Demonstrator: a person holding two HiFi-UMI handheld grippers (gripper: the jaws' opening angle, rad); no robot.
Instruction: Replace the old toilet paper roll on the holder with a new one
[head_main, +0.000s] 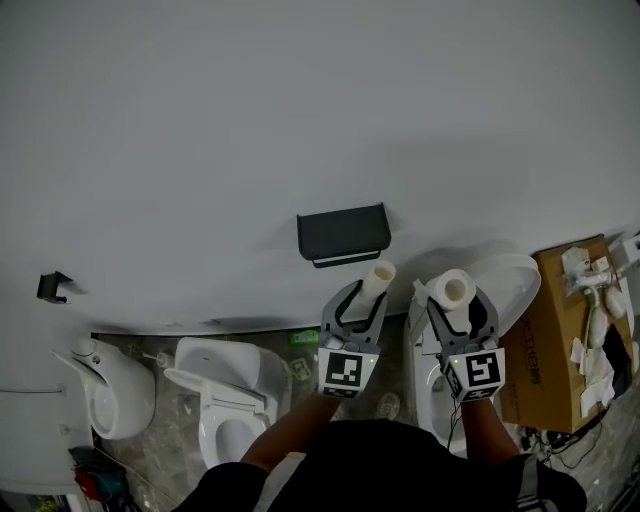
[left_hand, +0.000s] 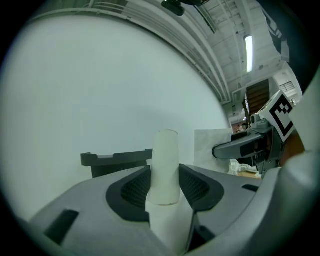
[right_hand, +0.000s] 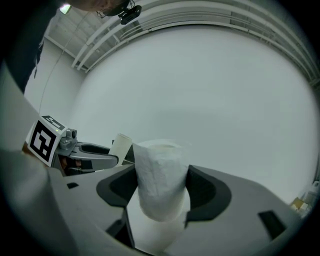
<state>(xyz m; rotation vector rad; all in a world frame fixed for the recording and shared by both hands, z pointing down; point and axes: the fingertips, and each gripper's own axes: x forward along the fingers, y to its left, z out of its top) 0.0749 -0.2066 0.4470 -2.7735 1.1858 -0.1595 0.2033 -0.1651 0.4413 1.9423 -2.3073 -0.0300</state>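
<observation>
I see the black holder (head_main: 343, 235) fixed on the white wall (head_main: 300, 120). My right gripper (head_main: 458, 303) pinches the new toilet paper roll (head_main: 452, 290) between its pads, right of the holder. My left gripper (head_main: 365, 300) clamps the bare cardboard tube (head_main: 378, 278) just below the holder's right end.

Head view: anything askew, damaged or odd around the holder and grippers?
Nothing spilled or broken. The wall holder is empty; the left gripper grips a bare cardboard tube, the right gripper a paper roll, which looks slightly squeezed between its pads.
</observation>
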